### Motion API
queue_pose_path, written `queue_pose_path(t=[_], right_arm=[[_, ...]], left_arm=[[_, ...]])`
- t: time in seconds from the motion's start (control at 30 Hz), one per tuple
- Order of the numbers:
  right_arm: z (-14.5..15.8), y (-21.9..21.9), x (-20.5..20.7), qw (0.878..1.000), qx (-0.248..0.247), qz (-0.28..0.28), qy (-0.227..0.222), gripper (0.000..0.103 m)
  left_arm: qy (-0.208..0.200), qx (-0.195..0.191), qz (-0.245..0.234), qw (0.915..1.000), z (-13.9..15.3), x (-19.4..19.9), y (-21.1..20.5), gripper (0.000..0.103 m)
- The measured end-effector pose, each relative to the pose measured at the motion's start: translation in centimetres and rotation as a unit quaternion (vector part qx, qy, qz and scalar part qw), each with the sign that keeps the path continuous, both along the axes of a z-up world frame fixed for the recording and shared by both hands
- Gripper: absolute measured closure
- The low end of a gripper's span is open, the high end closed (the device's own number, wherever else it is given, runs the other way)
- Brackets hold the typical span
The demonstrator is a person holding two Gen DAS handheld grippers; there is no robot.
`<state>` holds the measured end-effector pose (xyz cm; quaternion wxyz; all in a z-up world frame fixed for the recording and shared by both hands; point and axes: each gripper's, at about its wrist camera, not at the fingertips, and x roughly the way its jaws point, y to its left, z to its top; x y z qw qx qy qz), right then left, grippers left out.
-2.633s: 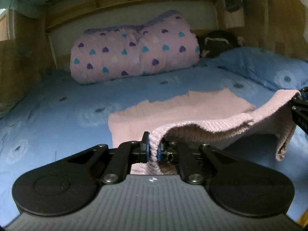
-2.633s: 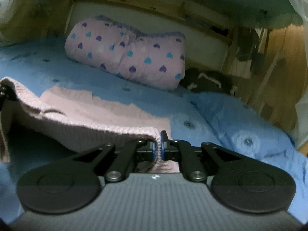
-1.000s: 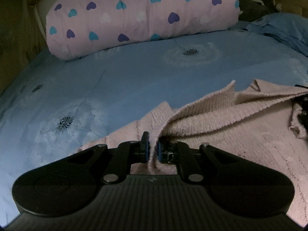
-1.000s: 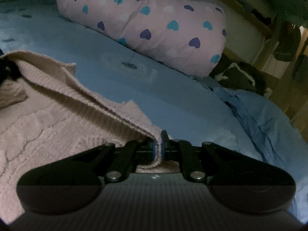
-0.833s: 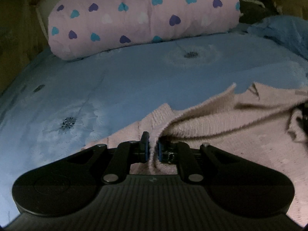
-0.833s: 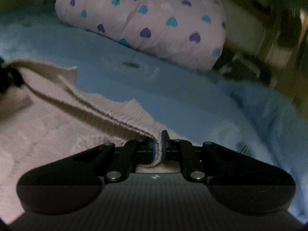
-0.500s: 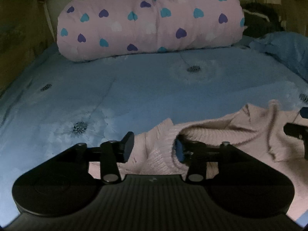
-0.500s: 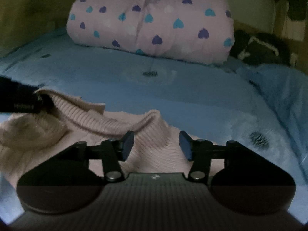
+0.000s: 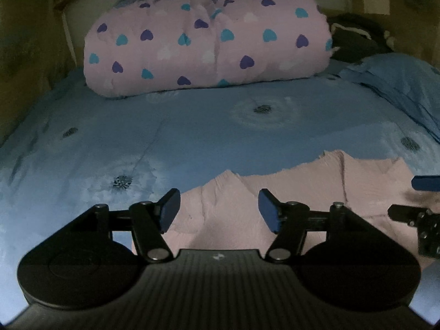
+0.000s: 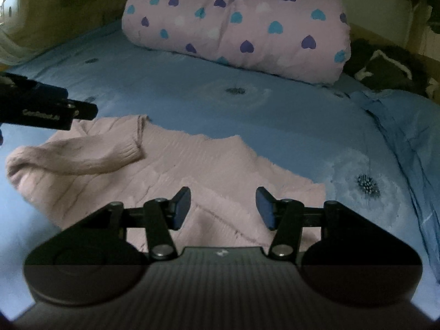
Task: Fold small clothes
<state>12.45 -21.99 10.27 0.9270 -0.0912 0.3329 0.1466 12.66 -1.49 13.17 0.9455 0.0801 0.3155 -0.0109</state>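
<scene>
A pink knitted sweater lies folded over on the blue bedspread. It also shows in the left wrist view. One sleeve lies across its left part. My left gripper is open and empty, just above the sweater's near left edge. My right gripper is open and empty above the sweater's near right edge. Each gripper shows at the edge of the other's view.
A rolled pink quilt with hearts lies across the head of the bed. A blue pillow and a dark bundle sit at the right. Wooden walls close in the left side and the headboard.
Both grippers carried the sweater's edge forward over itself, laid it down, then opened and let go. They have pulled back slightly and the sweater now lies flat.
</scene>
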Motion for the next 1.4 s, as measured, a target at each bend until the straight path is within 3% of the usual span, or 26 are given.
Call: queue_pose_path(t=[0.2,0.43,0.67,0.9,1.07,1.13,1.17,1.2,1.4], right_arm=[[-0.1,-0.3,-1.2,1.0,-0.004,-0.015,0.021,0.049],[-1.7,-1.0,-2.2,0.999,0.003,-0.037,0.028,0.049],[-2.4,-2.0,-2.8,0.999,0.009,-0.033,0.021,0.049],[-3.2,-1.9,-2.6,1.0,0.007,-0.013,0.019,0.048],[-4.4,-0.6,-2.3,0.998,-0.052,0.005,-0.02,0.048],[-4.9,-0.3,-2.0,0.997,-0.067,0.008,-0.041,0.048],[-5.0,-0.3,-1.8,0.996,-0.067,0.004,-0.051,0.048],[-5.2,-0.3,-1.5,0.996,-0.066,0.0,-0.06,0.048],[-5.5,-0.2,0.3,0.993,-0.072,-0.004,-0.097,0.048]], left_arm=[[0.012,-0.018,-0.007,0.9997,-0.4,-2.1,0.8,0.034],[0.023,0.017,-0.031,0.9991,-1.7,-4.1,1.6,0.034],[0.036,0.0,-0.054,0.9979,-3.8,-5.1,2.9,0.034],[0.026,0.054,-0.098,0.9934,-5.7,-5.3,1.3,0.034],[0.012,0.114,-0.111,0.9871,-7.2,-4.3,-0.2,0.035],[0.002,0.117,-0.113,0.9867,-7.3,-3.9,-0.1,0.053],[0.004,0.11,-0.112,0.9876,-7.3,-3.6,0.1,0.079],[0.007,0.098,-0.104,0.9897,-7.2,-3.2,0.5,0.09],[-0.03,0.062,-0.033,0.9971,-5.5,-1.4,3.8,0.092]])
